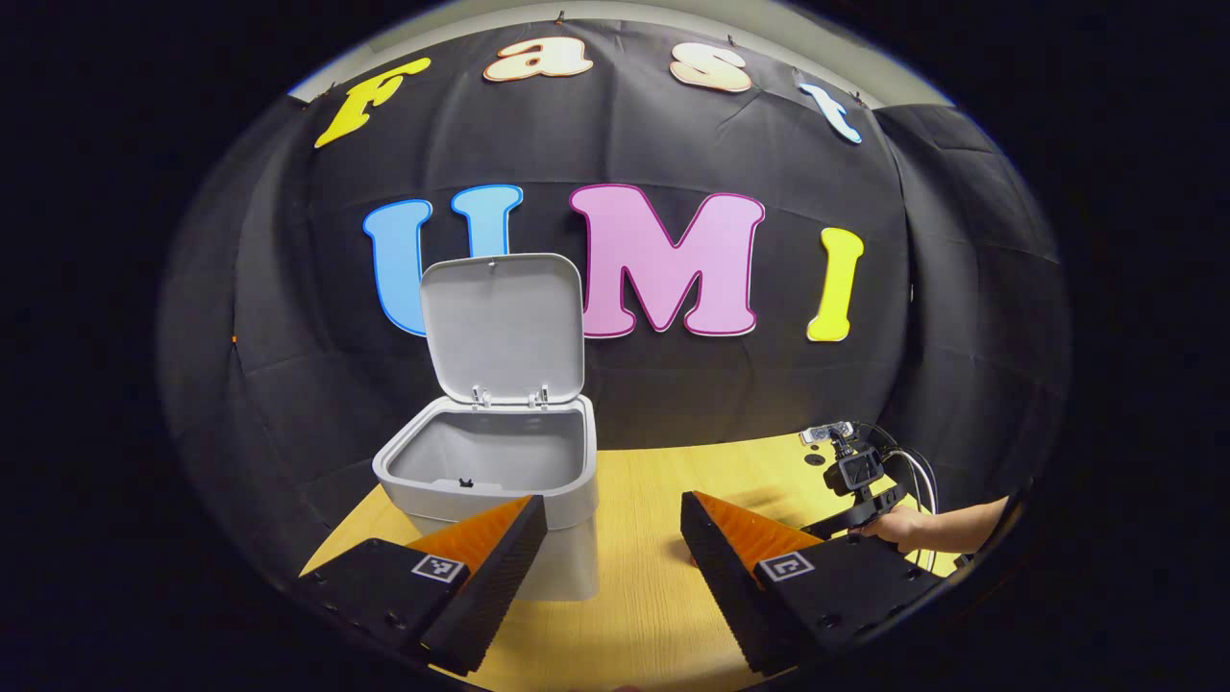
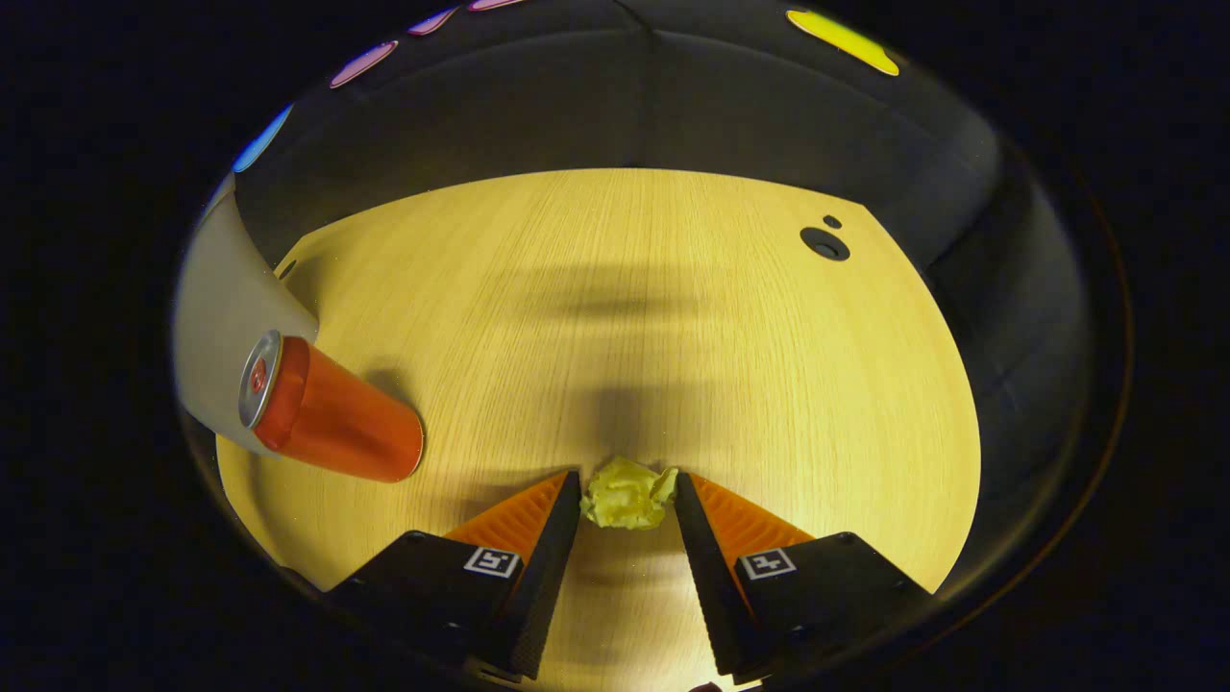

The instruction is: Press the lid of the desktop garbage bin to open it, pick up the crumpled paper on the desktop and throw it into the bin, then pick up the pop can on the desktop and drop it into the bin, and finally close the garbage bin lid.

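- Yellow crumpled paper pinched between right tongs, on counter.
- Left tongs spread wide, empty, near bin; lid up.
- Red can beside bin.

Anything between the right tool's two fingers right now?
Yes: the crumpled paper sits between the right tool fingertips on the table, seen in the right gripper view.

The garbage bin has its lower front hidden behind the left gripper's finger. In the right gripper view the bin is cut off at the picture's left edge, and the pop can covers part of it.
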Available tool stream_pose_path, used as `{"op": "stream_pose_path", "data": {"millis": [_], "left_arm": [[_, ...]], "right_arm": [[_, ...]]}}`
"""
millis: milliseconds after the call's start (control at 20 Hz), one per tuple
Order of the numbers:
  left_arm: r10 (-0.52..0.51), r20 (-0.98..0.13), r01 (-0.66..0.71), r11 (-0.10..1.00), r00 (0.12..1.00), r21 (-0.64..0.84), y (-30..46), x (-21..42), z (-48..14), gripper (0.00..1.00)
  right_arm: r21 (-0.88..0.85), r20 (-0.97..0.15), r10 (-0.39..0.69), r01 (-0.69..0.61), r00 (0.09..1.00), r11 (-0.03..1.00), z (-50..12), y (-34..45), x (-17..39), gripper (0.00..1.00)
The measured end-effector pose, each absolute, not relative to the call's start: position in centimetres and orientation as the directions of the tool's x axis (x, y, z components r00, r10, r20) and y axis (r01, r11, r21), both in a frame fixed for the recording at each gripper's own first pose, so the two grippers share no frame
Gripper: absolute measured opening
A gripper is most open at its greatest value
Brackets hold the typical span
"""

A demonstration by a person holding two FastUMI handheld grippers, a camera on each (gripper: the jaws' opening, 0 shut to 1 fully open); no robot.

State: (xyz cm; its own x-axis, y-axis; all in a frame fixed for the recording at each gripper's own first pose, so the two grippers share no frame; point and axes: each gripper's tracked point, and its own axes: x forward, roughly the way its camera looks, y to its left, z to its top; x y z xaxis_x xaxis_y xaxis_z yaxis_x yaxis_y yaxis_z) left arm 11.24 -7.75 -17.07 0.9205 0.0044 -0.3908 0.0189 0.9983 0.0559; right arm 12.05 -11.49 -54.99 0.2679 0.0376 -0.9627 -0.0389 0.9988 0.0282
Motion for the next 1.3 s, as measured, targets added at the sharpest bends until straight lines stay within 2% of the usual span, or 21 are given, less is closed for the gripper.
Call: {"op": "stream_pose_path", "data": {"millis": [50, 100, 150, 300, 350, 400, 850, 1000, 1100, 1300], "left_arm": [[0.007, -0.389, 0.017, 0.998, 0.921, 0.057, -7.8, 11.3, -16.9, 0.95], [0.009, -0.389, 0.015, 0.998, 0.921, 0.059, -7.8, 11.2, -16.9, 0.95], [0.01, -0.387, 0.015, 0.998, 0.922, 0.062, -7.8, 11.2, -16.8, 0.95], [0.016, -0.386, 0.01, 0.998, 0.922, 0.065, -7.8, 10.9, -16.8, 0.95], [0.017, -0.385, 0.009, 0.998, 0.923, 0.065, -7.7, 10.8, -16.7, 0.95], [0.02, -0.385, 0.005, 0.998, 0.923, 0.065, -7.6, 10.8, -16.6, 0.95], [0.05, -0.296, -0.036, 0.998, 0.954, 0.053, -5.6, 10.8, -12.0, 0.95], [0.064, -0.268, -0.053, 0.997, 0.961, 0.049, -4.4, 9.7, -10.7, 0.95], [0.083, -0.255, -0.073, 0.996, 0.963, 0.048, -3.4, 8.9, -10.1, 0.95], [0.116, -0.224, -0.105, 0.993, 0.968, 0.061, -1.7, 7.1, -8.8, 0.95]], "right_arm": [[0.03, -0.963, 0.038, -0.033, 0.267, 0.999, -54.8, -11.5, 12.3, 0.61], [0.025, -0.964, 0.033, -0.032, 0.264, 0.999, -54.7, -11.7, 12.3, 0.56], [0.022, -0.964, 0.031, -0.037, 0.266, 0.999, -54.7, -11.8, 12.3, 0.44], [0.02, -0.957, 0.034, -0.05, 0.287, 0.999, -53.4, -11.8, 12.7, 0.43], [0.03, -0.952, 0.045, -0.055, 0.303, 0.998, -52.2, -11.5, 12.6, 0.29], [0.033, -0.941, 0.052, -0.063, 0.334, 0.997, -50.5, -11.4, 12.6, 0.43], [0.039, -0.768, 0.077, -0.074, 0.636, 0.996, -32.3, -7.5, 14.1, 0.42], [0.066, -0.708, 0.117, -0.099, 0.696, 0.993, -27.6, -5.4, 16.1, 0.42], [0.015, -0.655, 0.121, -0.147, 0.746, 0.989, -25.3, -4.0, 17.6, 0.42], [0.024, -0.587, 0.236, -0.274, 0.775, 0.961, -21.2, 3.3, 19.3, 0.42]]}}
